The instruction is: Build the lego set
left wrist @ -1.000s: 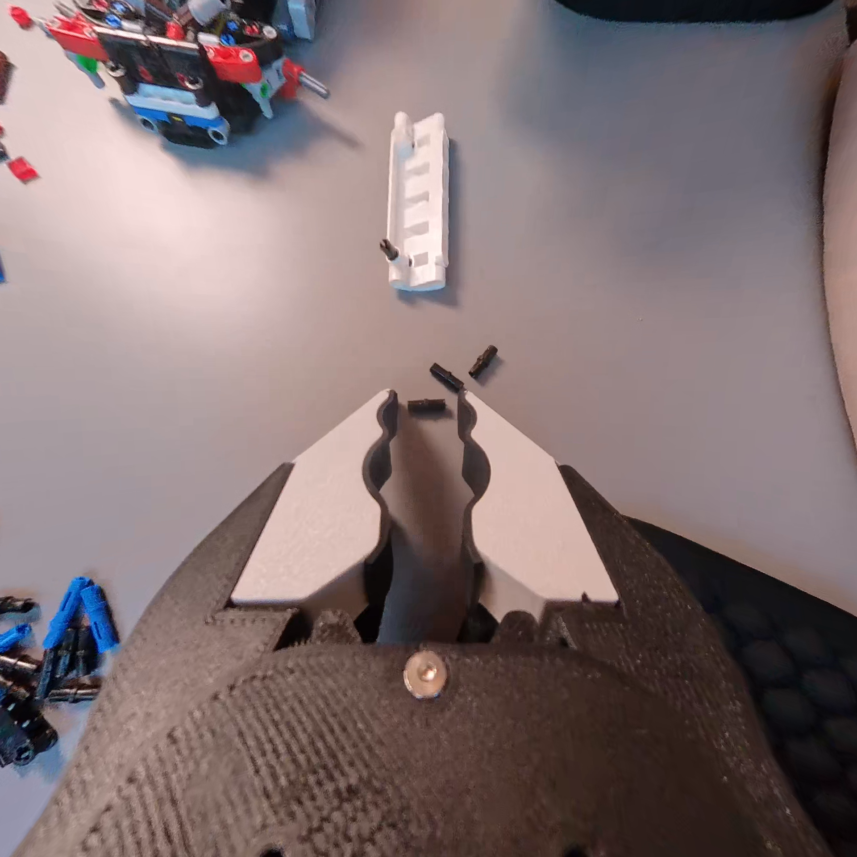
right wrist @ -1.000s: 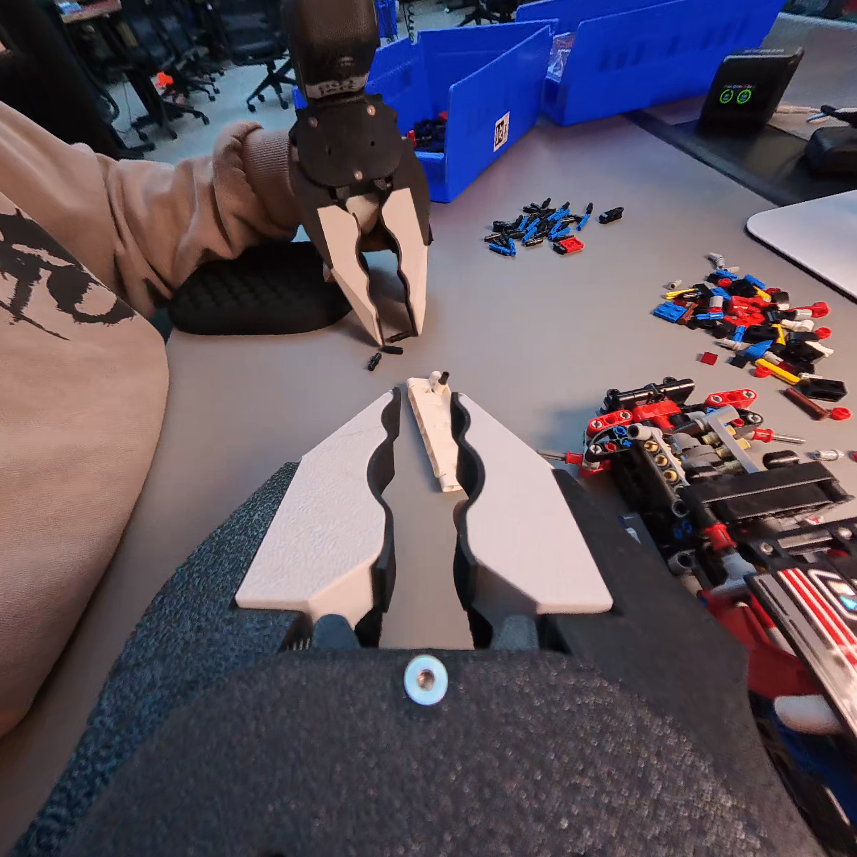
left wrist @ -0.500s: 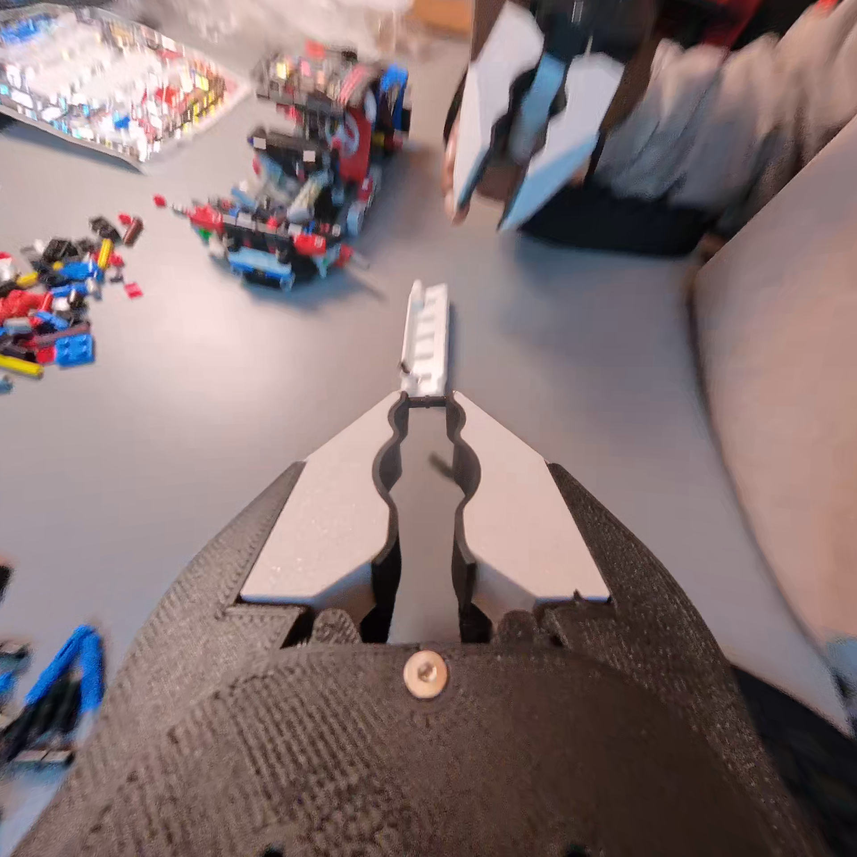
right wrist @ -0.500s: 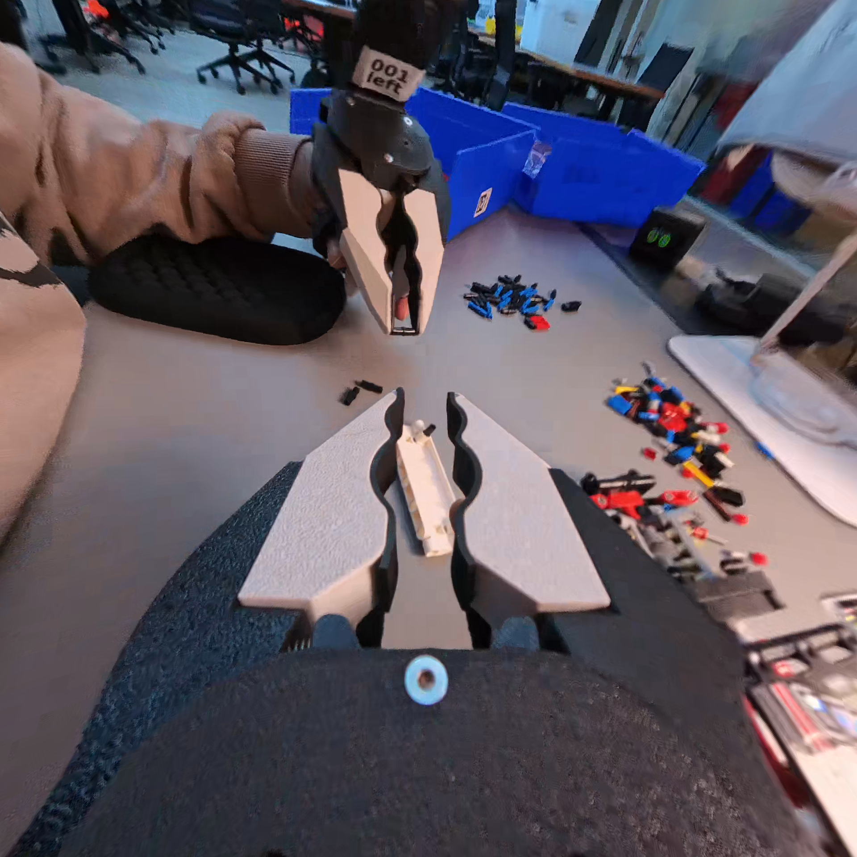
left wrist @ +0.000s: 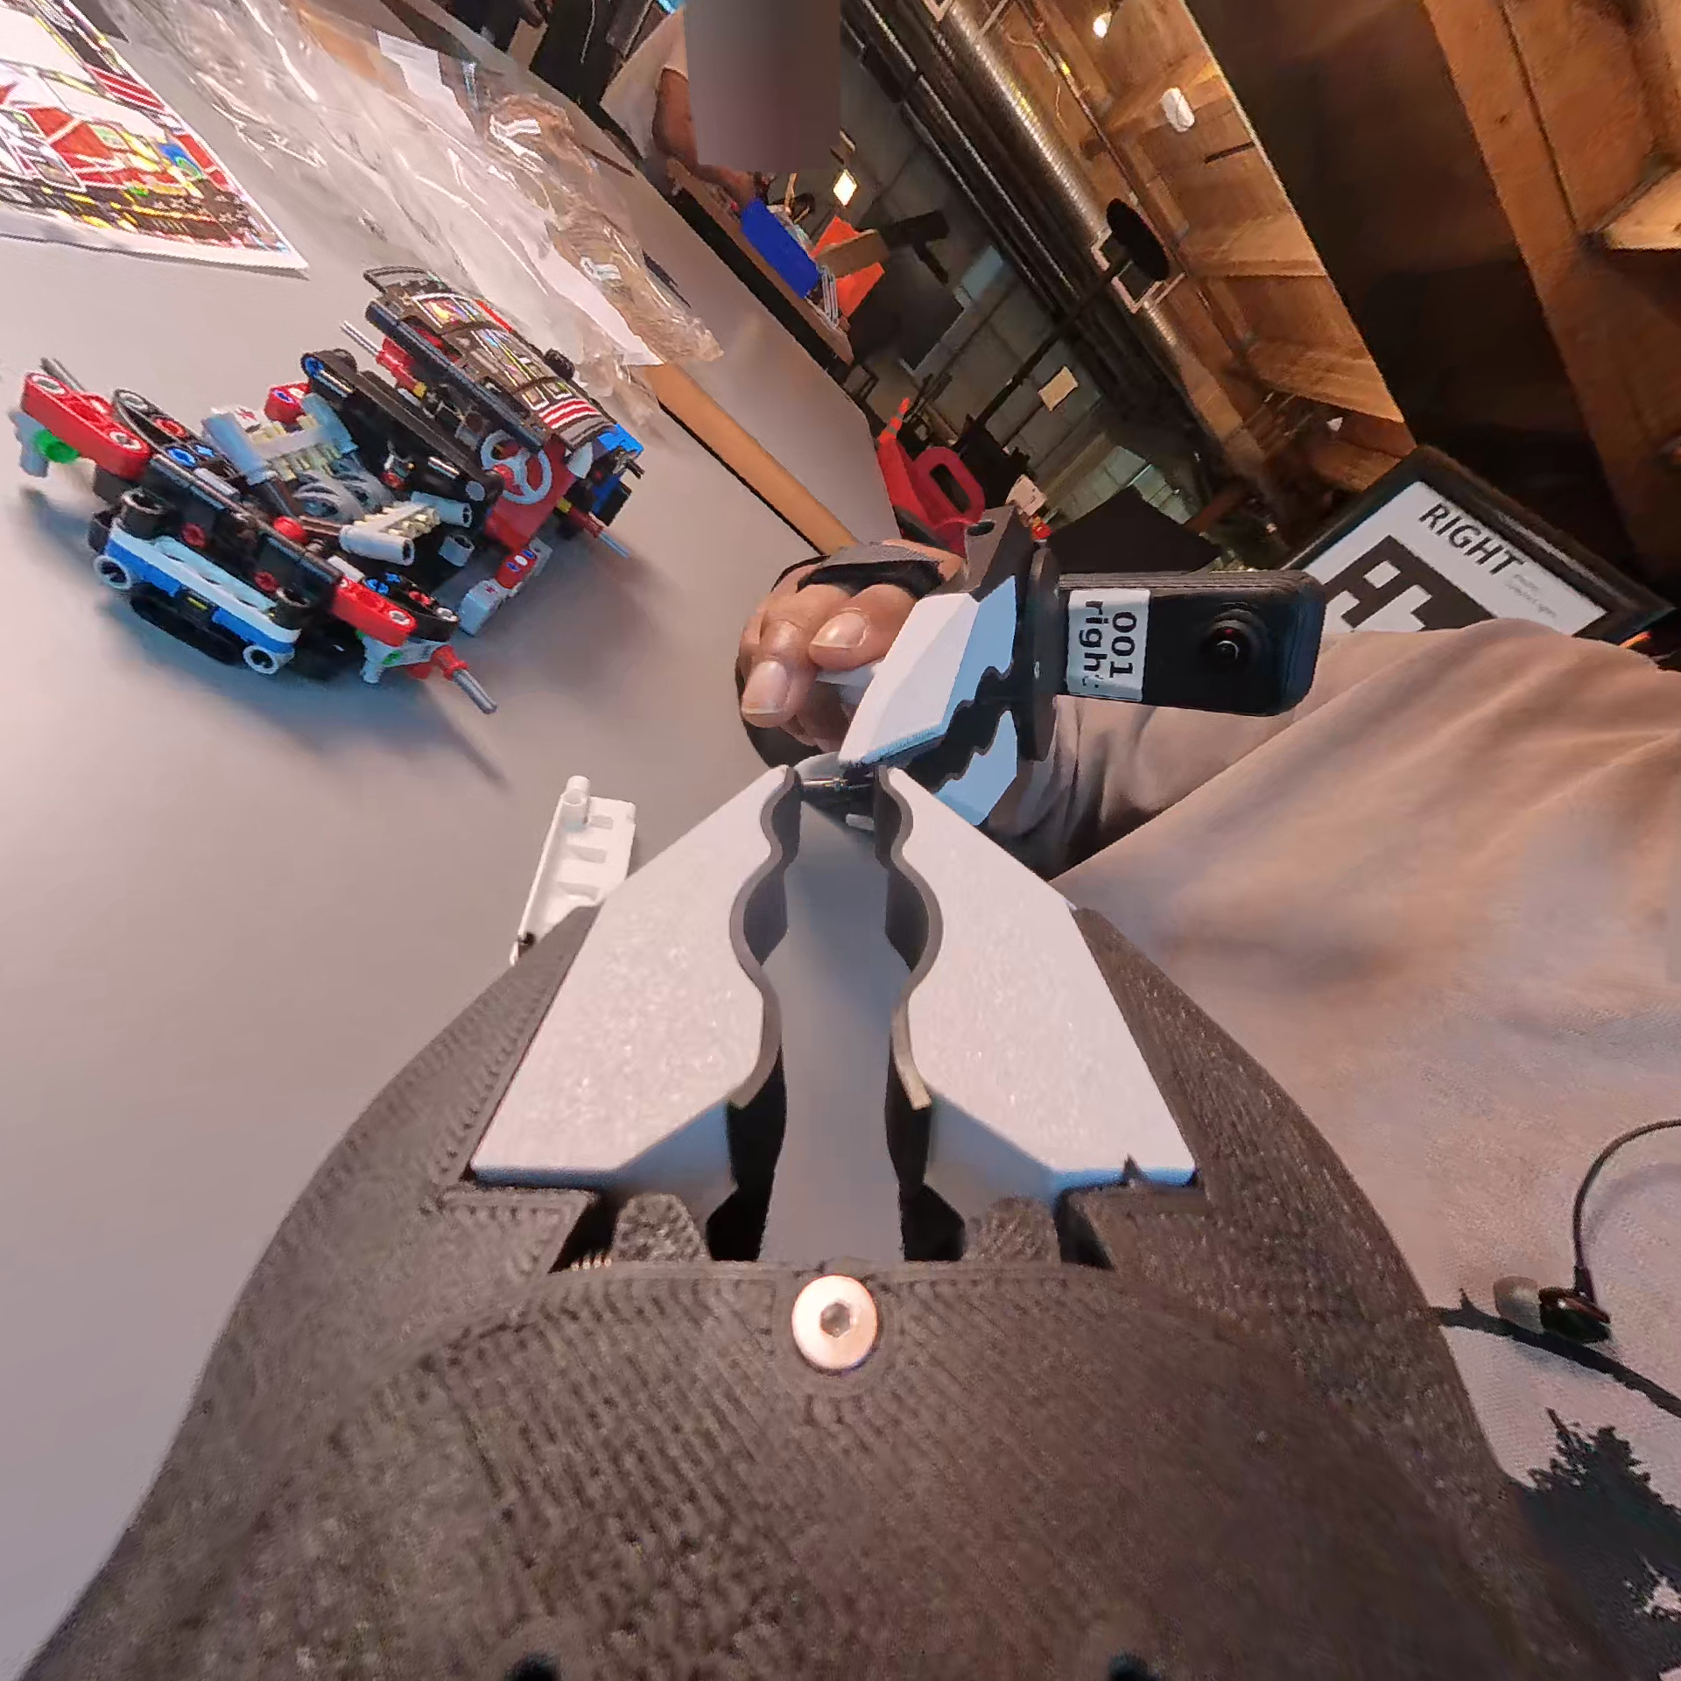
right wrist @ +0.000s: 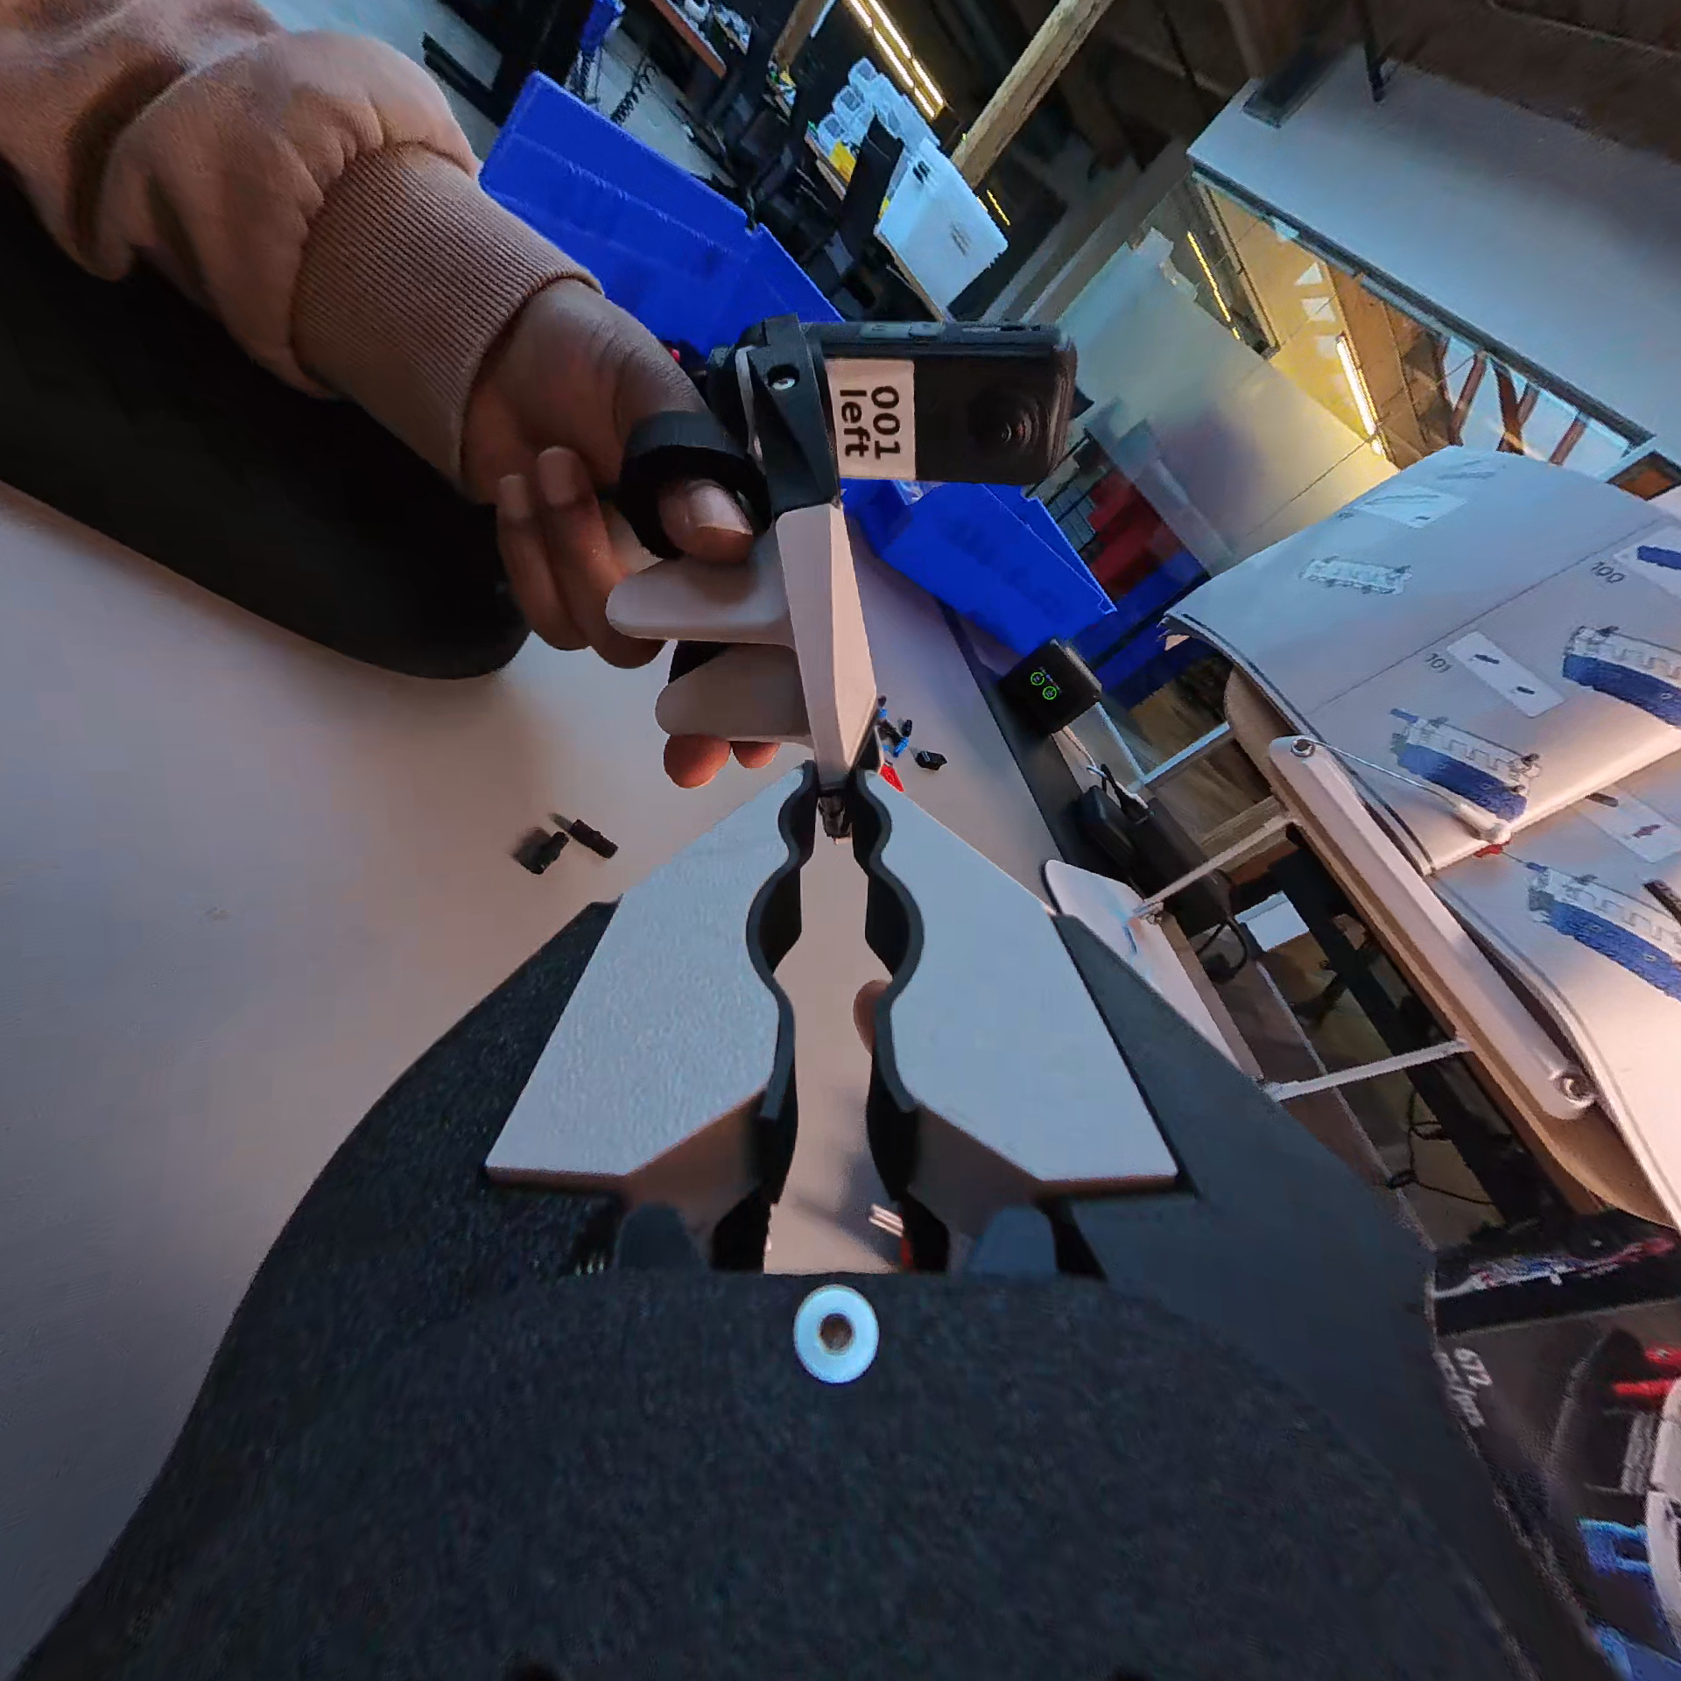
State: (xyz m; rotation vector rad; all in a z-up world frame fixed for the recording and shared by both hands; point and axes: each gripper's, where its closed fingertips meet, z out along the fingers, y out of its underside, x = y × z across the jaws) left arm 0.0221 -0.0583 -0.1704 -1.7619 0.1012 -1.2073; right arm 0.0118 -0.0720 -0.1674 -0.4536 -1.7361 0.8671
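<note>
My left gripper (left wrist: 837, 784) is shut on a small black pin (left wrist: 830, 788), which lies crosswise between its tips, above the table. My right gripper (right wrist: 832, 790) meets it tip to tip, its jaws narrowed onto the same black pin (right wrist: 832, 812). In the right wrist view the left gripper comes down from above, edge-on, held by a hand. A long white Lego panel (left wrist: 582, 850) lies flat on the grey table, left of my left fingers and partly hidden by them. The partly built red, black and blue Lego car (left wrist: 346, 537) stands farther left.
Two loose black pins (right wrist: 564, 841) lie on the table to the left. A black wrist pad (right wrist: 227, 509) and blue bins (right wrist: 655, 236) are behind. An open instruction booklet (right wrist: 1501, 728) rests on a stand at the right. Plastic bags (left wrist: 509, 182) lie beyond the car.
Both grippers have risen off the table and tilted towards each other. The left carried the black pin up. The right left the white panel, narrowed its jaws and closed on the pin.
</note>
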